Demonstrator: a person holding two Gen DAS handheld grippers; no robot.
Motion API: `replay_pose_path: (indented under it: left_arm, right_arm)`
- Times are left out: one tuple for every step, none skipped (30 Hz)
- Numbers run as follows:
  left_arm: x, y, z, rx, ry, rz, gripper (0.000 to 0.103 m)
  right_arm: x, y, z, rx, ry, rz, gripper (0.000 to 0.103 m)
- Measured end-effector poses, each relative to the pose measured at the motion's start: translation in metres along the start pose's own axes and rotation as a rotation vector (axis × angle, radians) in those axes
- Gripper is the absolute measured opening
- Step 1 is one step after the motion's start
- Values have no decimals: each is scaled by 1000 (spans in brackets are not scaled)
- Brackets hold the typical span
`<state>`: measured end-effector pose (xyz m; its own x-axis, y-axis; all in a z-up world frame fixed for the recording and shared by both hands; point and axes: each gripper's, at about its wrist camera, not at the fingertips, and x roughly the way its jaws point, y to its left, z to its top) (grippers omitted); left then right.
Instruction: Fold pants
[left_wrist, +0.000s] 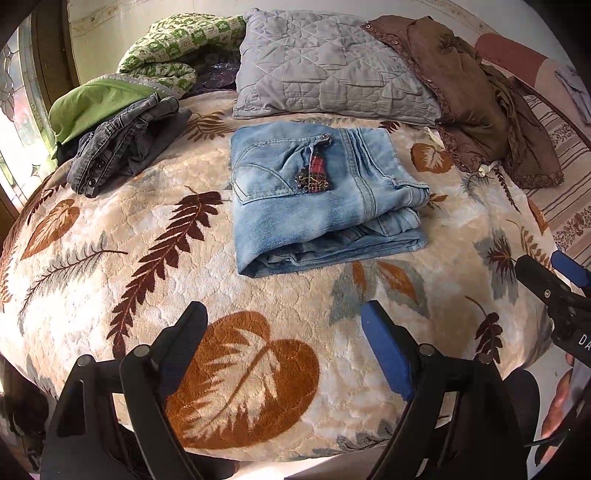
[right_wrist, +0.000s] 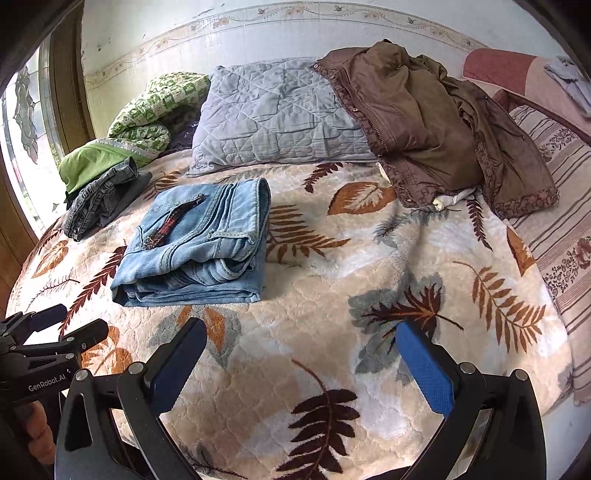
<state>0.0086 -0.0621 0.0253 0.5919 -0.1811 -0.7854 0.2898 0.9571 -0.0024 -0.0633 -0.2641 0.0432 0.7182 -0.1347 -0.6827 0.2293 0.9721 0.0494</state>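
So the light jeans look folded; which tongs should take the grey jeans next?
Probably the left tongs. The grey jeans lie crumpled on the left of the blanket, beyond the folded light jeans. The right tongs sit further right and would reach across that stack. Both are open and empty.

Bed (right_wrist: 369, 369): covered by a cream plush blanket (left_wrist: 184, 295) with brown, orange and grey leaf print. On it, centre-left: light blue jeans (left_wrist: 317, 199), folded into a compact stack. Far left: dark grey jeans (left_wrist: 122, 155), bunched, beside a green cloth (left_wrist: 96, 103). Far centre: grey quilted pillow (left_wrist: 325, 66). Far right: brown jacket (right_wrist: 436, 133), crumpled, overlapping the pillow's edge. Far left corner: green-and-white patterned quilt (right_wrist: 159, 103).
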Motion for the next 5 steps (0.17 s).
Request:
replay_pose_path:
  left_arm:
    - [-2, -1, 1, -1, -13, -4, 86]
    - [-5, -2, 2, -2, -26, -7, 86]
    - [-8, -3, 3, -5, -33, -16, 86]
    - [-10, -3, 5, -6, -35, -28, 86]
    - [-11, -4, 6, -7, -33, -34, 87]
  right_arm:
    - [0, -1, 0, 5, -1, -1, 103]
    - [0, -2, -1, 5, -1, 0, 103]
    - [0, -3, -1, 3, 1, -3, 103]
    - [0, -3, -1, 0, 0, -9, 103]
    - [0, -3, -1, -3, -2, -13, 103]
